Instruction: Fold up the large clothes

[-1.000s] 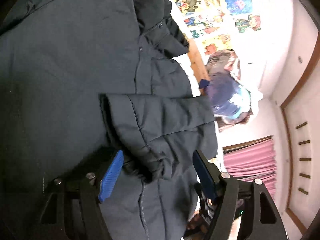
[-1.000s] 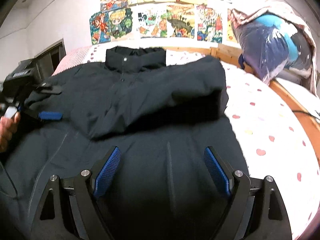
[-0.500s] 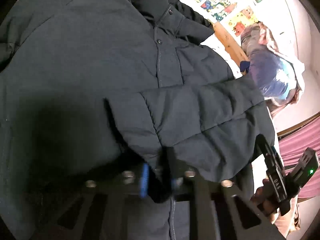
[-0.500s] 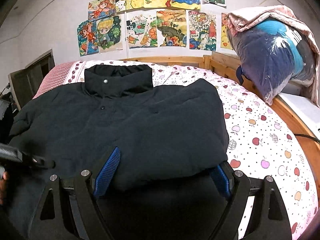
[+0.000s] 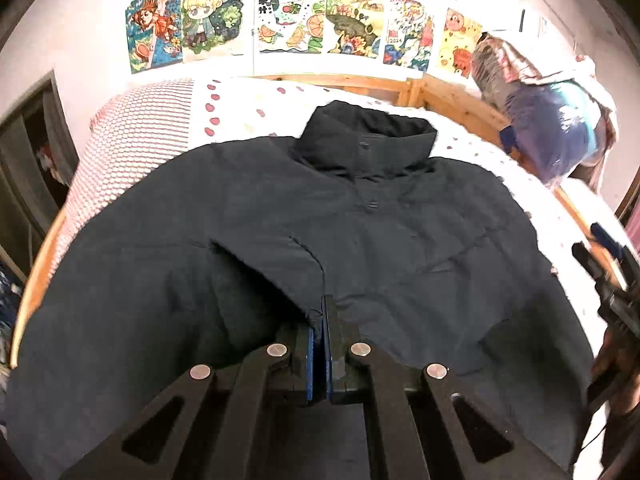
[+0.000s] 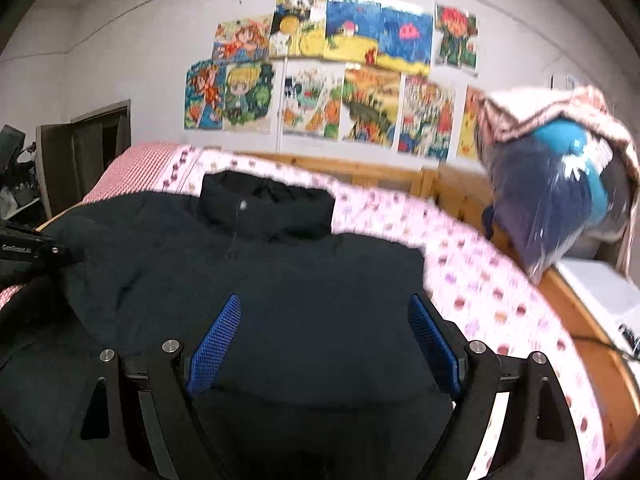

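You have a wooden-framed bed (image 5: 452, 98), its white sheet (image 6: 476, 280) dotted with small hearts, a red-checked pillow (image 5: 132, 140) at its head on your left, and a dark jacket (image 5: 400, 240) spread flat across the middle with its collar toward the headboard.

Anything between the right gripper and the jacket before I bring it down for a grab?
Nothing visible. The right gripper hangs open over bare dark fabric of the jacket. The left gripper, off to the side, is shut on a fold of it.
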`<state>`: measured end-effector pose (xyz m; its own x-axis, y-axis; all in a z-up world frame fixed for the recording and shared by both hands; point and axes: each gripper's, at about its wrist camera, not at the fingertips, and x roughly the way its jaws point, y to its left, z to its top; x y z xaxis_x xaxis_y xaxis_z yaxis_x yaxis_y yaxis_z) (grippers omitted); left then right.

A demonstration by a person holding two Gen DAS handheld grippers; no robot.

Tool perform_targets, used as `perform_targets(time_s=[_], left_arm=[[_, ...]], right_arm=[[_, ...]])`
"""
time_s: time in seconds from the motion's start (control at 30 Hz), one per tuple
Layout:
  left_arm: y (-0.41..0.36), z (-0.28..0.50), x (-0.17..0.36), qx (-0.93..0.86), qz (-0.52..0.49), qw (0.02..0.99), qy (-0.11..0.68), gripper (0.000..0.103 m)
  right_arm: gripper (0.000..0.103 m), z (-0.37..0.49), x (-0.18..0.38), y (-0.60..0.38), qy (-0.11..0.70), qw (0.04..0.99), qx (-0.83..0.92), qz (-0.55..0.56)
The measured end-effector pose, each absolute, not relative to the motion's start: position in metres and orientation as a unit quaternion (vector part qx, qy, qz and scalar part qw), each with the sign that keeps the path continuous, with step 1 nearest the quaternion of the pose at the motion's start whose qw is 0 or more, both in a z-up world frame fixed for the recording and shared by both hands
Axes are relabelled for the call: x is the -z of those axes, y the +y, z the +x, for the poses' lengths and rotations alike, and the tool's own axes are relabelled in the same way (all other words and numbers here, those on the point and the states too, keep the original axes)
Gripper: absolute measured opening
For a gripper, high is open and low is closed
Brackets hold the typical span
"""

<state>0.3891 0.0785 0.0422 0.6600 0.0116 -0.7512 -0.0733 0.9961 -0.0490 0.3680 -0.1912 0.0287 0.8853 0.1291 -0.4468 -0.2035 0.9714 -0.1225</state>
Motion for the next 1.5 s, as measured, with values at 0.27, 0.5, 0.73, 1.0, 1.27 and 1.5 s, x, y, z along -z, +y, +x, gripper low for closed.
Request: perform_targets(time_s=[0.27,0.5,0.73,1.0,1.27,1.5], left_arm=[[0.095,0.406,0.010,-0.035,-0.035,0.884,0.465,0.004],[0.101,0.403,0.024,-0.029,-0.075,0.882,0.464,0.008],[0.129,0.370,0.008,-0.022,-0.181,0.879,0.442,0.061],[0.173,0.272,-0.019,-0.071,-0.269,0.889,0.363,0.086],[0.240,0.154,0.009,-0.247,-0.385,0.840,0.293,0.095],[0.272,0.120,0.046,-0.317,-0.464,0.788,0.252,0.095]], right_arm=[[0.082,0.435,0.027,-0.167,0.338,0.935,-0.085,-0.063],[0.083,0.459,0.088,-0.158,0.421,0.902,-0.076,-0.061],[0.083,0.443,0.064,-0.152,0.398,0.913,-0.067,-0.056],[0.083,0.415,0.020,-0.093,0.370,0.916,-0.155,-0.028],[0.083,0.408,0.025,-0.002,0.357,0.908,-0.217,-0.044],[0.083,0.414,0.039,0.053,0.352,0.910,-0.200,-0.095]])
